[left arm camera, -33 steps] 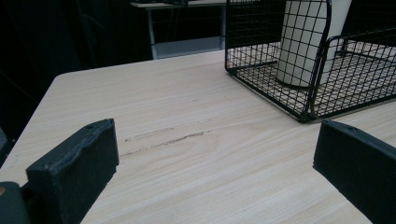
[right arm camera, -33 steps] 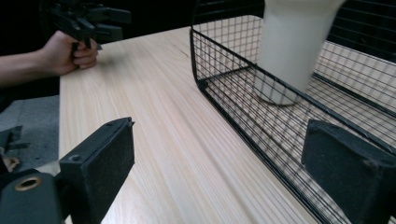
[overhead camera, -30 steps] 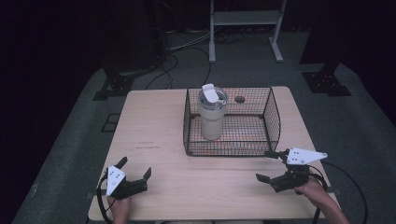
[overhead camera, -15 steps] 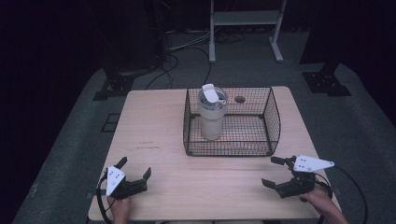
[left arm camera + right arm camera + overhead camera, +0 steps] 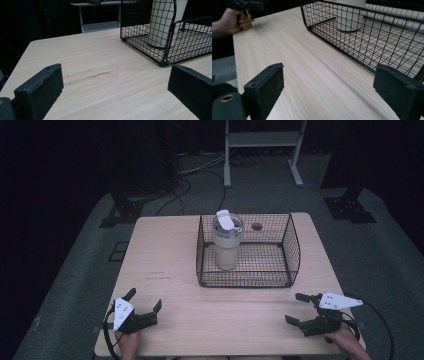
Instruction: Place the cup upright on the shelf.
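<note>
The left gripper [image 5: 144, 306] rests at the near left corner of the worktop [image 5: 165, 260], held by the left hand [image 5: 127, 342]. Its jaws stand wide apart and hold nothing. In the left gripper view, bare wood with a dark scratch [image 5: 93, 75] lies between the jaws.

The right gripper [image 5: 300, 309] sits at the near right corner, held by the right hand [image 5: 347, 340]. Its jaws are likewise spread wide with nothing between them.

A black wire basket [image 5: 295, 250] stands on the worktop ahead of both sets of jaws, well apart from each. A pale tumbler [image 5: 227, 245] stands upright inside it, in the left half, with its lid flap raised. In the left gripper view the basket [image 5: 150, 47] lies ahead and to the right of the jaws. In the right gripper view its near wall [image 5: 352, 50] runs ahead of the jaws, and the left hand [image 5: 237, 20] appears beyond them at upper left.
</note>
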The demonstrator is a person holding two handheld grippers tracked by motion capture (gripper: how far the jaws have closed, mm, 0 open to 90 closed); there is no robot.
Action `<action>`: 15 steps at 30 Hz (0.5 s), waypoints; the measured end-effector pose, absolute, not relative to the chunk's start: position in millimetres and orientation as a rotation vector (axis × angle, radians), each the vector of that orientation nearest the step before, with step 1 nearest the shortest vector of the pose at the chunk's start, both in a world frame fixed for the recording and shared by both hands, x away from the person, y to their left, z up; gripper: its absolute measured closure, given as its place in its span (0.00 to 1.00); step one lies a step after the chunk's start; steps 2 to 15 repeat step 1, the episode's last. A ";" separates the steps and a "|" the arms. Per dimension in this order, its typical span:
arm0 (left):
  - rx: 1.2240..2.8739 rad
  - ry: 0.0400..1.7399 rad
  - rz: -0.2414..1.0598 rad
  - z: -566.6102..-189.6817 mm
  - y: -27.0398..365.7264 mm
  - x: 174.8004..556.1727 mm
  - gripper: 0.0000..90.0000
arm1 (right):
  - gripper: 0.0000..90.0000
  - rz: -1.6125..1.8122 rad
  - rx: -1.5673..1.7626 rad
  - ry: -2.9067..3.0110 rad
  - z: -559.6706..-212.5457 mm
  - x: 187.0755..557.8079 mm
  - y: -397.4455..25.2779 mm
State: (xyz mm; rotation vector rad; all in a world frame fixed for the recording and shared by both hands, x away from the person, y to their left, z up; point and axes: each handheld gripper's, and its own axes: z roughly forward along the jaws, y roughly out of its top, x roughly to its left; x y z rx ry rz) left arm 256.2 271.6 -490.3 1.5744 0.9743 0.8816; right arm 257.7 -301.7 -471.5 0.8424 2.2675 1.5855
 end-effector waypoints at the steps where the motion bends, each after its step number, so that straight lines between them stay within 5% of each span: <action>1: 1.571 0.971 0.882 -490.3 272.0 256.2 0.00 | 0.10 1.578 0.848 2.264 -471.9 256.5 -302.6; 15: 1.571 0.971 0.882 -490.3 272.0 256.2 0.00 | 0.10 1.578 0.848 2.264 -471.9 256.5 -302.6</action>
